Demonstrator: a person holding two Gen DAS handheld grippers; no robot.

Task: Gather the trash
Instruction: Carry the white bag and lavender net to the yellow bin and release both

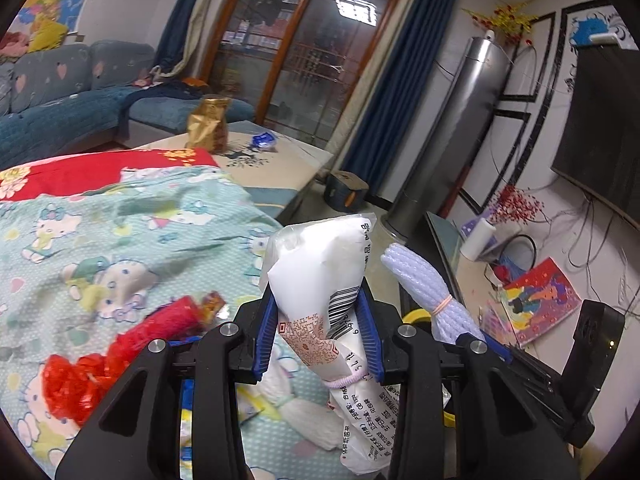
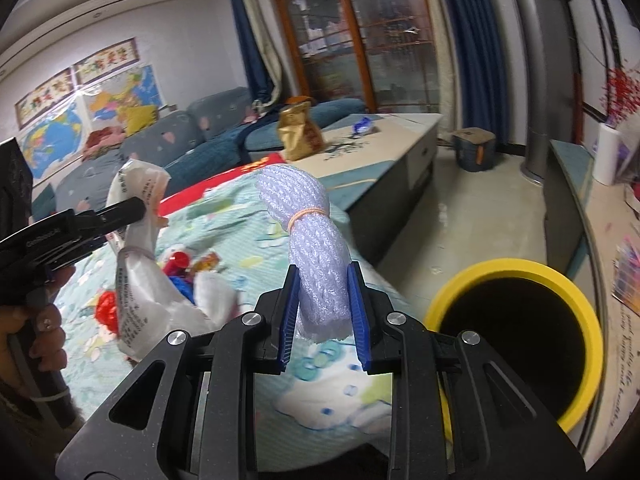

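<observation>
My left gripper is shut on a white printed plastic bag tied with an elastic band, held above the cartoon-print cloth. My right gripper is shut on a roll of pale lilac foam net bound with a rubber band; the roll also shows in the left wrist view. A yellow-rimmed bin with a dark inside stands on the floor just right of the right gripper. Red foam net, a white foam roll and small wrappers lie on the cloth.
A gold snack bag and a blue wrapper sit on the coffee table beyond the cloth. A blue sofa is at the far left. A TV bench with clutter runs along the right wall.
</observation>
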